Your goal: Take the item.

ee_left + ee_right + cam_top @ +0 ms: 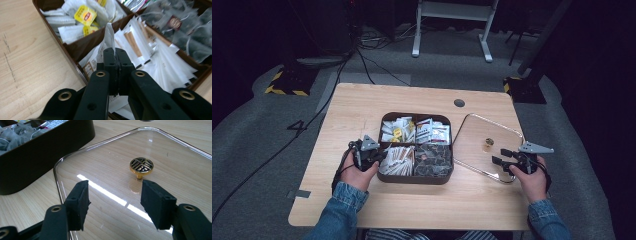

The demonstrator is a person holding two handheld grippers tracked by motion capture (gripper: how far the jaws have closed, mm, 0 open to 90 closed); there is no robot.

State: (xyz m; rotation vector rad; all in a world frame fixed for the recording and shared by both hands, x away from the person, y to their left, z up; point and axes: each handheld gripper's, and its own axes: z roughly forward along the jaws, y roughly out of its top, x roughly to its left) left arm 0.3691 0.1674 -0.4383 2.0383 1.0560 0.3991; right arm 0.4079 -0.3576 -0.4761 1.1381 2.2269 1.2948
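In the high view the left claw (381, 156) sits left of centre, at the left wall of the brown divided box (416, 179), reaching into its lower-left compartment. The left gripper view shows this claw pinched closed on a white paper sachet (109, 33), whose top sticks up above the jaw tips in the middle of the frame; more white and tan sachets (160, 67) lie heaped to the right of it, and yellow-tagged tea bags (85, 16) fill the compartment at the upper left. The right claw (501, 156) is at the right of the high view, over the near edge of the clear glass lid (472, 135), which lies flat on the wooden counter (357, 107) just beside the box. In the right gripper view its jaws stand apart with nothing between them, and the lid's gold knob (141, 166) is above them, right of centre.
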